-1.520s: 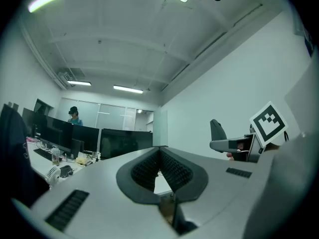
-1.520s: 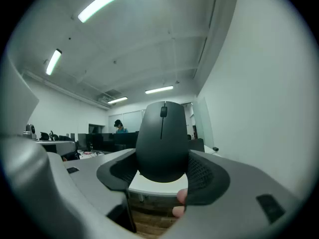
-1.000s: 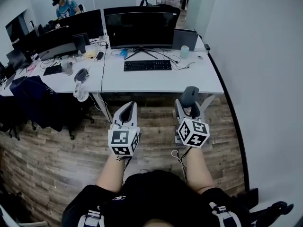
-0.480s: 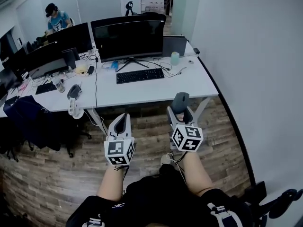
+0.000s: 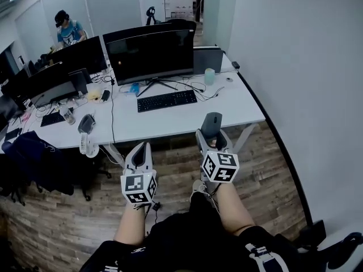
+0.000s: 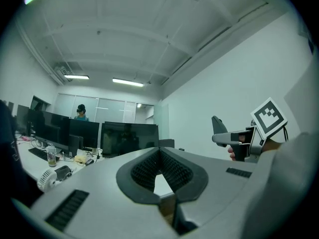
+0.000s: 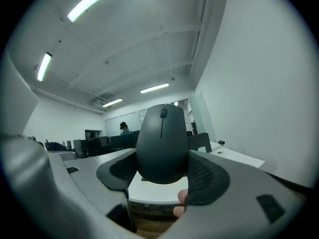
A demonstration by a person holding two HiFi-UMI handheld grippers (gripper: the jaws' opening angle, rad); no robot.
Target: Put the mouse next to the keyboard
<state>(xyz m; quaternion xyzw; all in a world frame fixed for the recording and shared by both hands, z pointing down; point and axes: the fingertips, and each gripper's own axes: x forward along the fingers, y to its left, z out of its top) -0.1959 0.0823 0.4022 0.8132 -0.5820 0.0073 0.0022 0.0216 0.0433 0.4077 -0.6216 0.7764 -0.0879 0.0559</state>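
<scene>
The right claw (image 7: 162,171) clamped a black computer mouse (image 7: 162,138) by its flanks, nose upward, short of the white desk (image 5: 241,103). The keyboard (image 5: 167,100) lay ahead and leftward, well apart. Light, rigid and smooth-shelled, the mouse would likely slip unless pinched at its waist. The left claw (image 6: 159,172) was closed on nothing.

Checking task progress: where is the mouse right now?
The mouse is clamped in the right tool; in the head view it is on the right side, by the desk's near edge and right of the keyboard.
</scene>
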